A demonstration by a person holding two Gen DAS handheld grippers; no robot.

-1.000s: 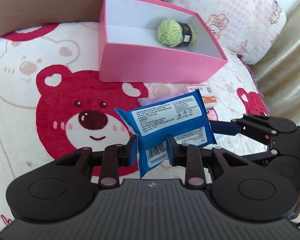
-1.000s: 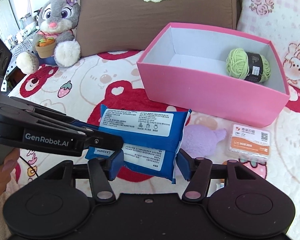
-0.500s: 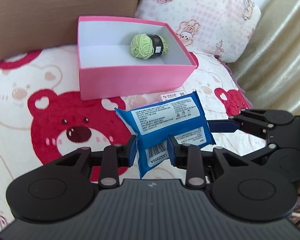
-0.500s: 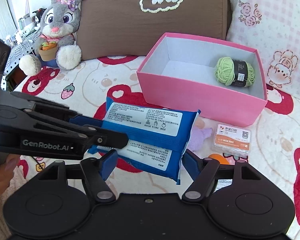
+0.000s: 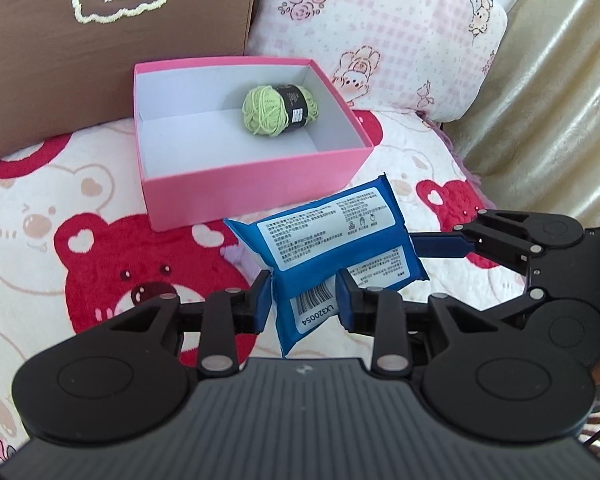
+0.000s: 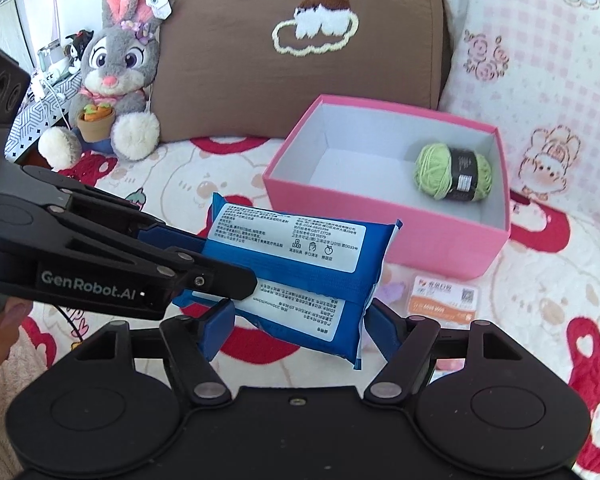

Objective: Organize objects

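Grippers, two, black with blue pads: left gripper (image 5: 302,300) clamped on the near corner of one glossy blue plastic wipes pack (image 5: 328,240); right gripper (image 6: 298,328) has its jaws set wide either side of the pack's other end, contact not clear. Pack held aloft above the red-bear plush blanket (image 5: 100,248), near the box's front wall. Step judged: carrying to the box; next, lift over the wall, then release. Small orange-and-white card packet (image 6: 444,298), one. Open pink cardboard box (image 5: 236,184), one, holding one green yarn ball (image 5: 278,110). Far: pillows, two; grey plush rabbit (image 6: 116,72), one.
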